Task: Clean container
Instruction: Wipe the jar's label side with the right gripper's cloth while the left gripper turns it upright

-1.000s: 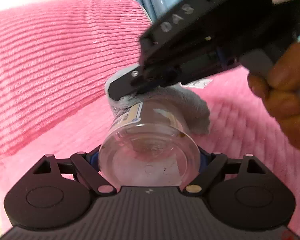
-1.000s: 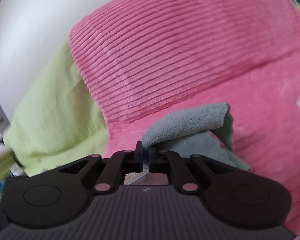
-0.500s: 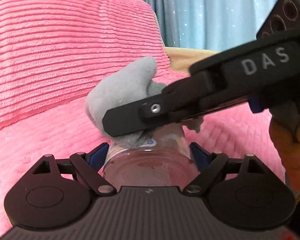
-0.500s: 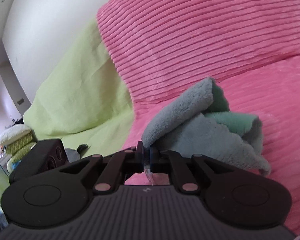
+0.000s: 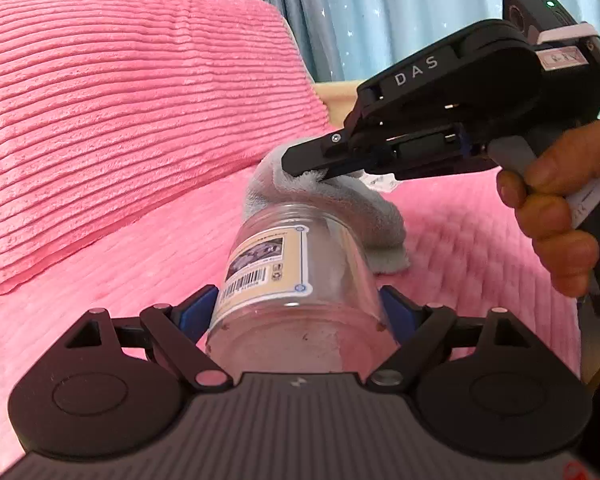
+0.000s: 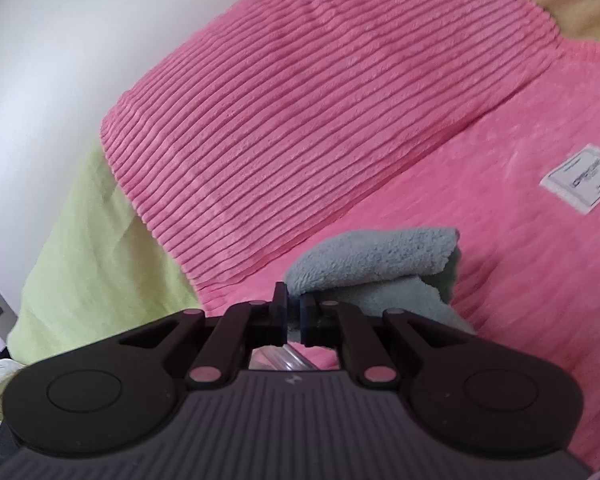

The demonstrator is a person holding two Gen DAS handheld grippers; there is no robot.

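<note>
A clear glass jar with a white barcode label lies tilted in my left gripper, which is shut on its base end. Its mouth points away and is covered by a grey cloth. My right gripper is shut on that cloth and holds it against the jar's mouth. In the right wrist view the gripper pinches the folded grey cloth, and a bit of the jar's glass shows below the fingers.
A pink ribbed cushion stands behind and a pink blanket lies beneath. A white fabric tag lies on the blanket. A green sheet is at the left. Blue curtains hang at the back.
The jar has tilted so its label now faces up. My right gripper with the cloth has shifted up and to the right, toward the jar's mouth.
</note>
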